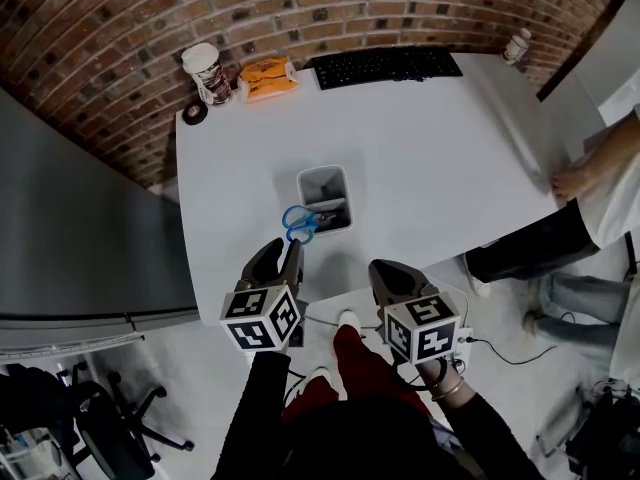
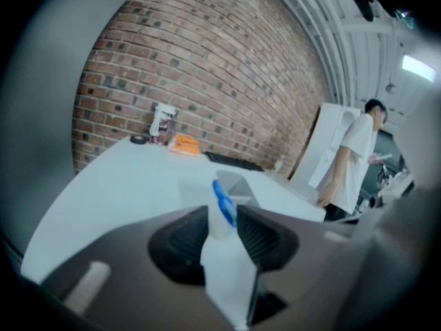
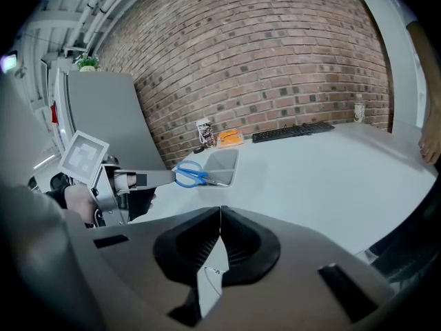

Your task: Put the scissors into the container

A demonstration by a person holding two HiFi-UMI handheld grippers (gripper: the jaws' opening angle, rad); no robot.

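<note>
Scissors at the container's near-left rim, left gripper open at them.
Head view: scissors (image 1: 298, 220) with blue handles overhang the container (image 1: 343, 194), blades pointing into it; left gripper (image 1: 283, 253) sits just nearer, right gripper (image 1: 385, 273) near-right, apart. Left gripper view: jaws wide apart, a handle in the gap, not pressed. Right gripper view: jaws together, empty.

A red brick wall (image 1: 120, 28) backs the white table (image 1: 430, 158).
</note>
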